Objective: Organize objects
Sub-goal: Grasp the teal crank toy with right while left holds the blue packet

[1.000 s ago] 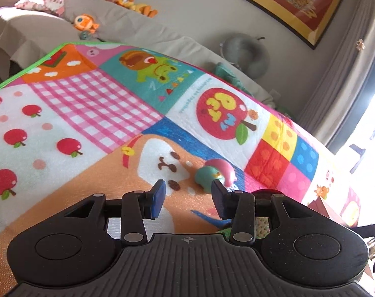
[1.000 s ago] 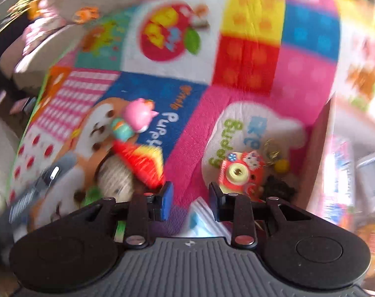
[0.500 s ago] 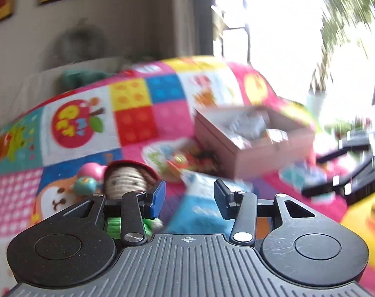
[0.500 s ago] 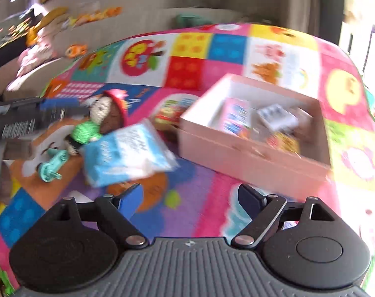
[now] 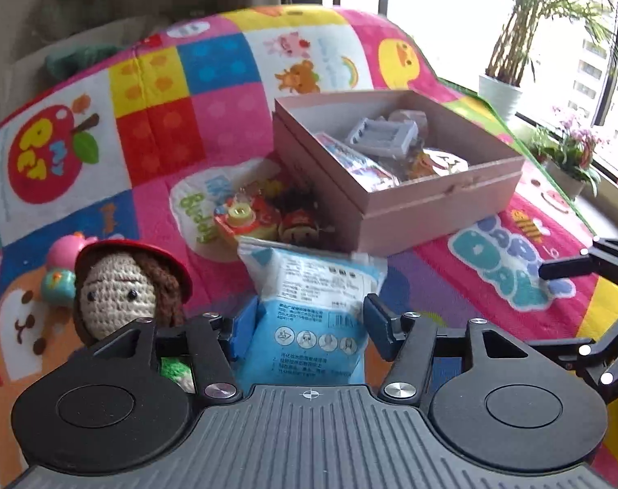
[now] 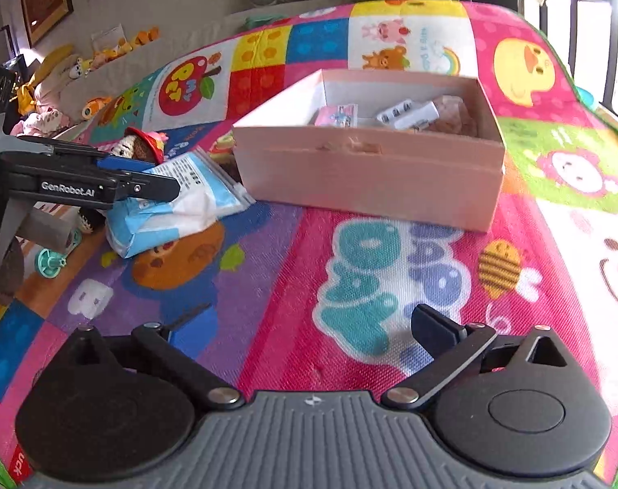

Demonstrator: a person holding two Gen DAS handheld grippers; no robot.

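**A:** We see both views swing off the far patchwork and settle on the play mat (image 6: 292,269) in front of the pink box (image 6: 366,179). A second ago our right tongs (image 6: 304,328) are nearly closed; now their jaws are opening to full spread above bare mat, with nothing between them. Our left tongs (image 5: 304,326) are opening too, and now straddle the blue-and-white packet (image 5: 313,301); the pads flank it without visibly pressing, so we judge a pickup is being lined up, the box the likely destination.

**B:** And the count, biggest first?

**A:** One mat. One box, open, with at least four items inside. One packet, lying on the mat just left of the box. One crocheted doll (image 5: 121,289) in a red hat beside it. One pink-and-teal toy (image 5: 62,265) behind the doll. A small cluster of red trinkets (image 5: 264,216) against the box wall, too tangled for us to number.
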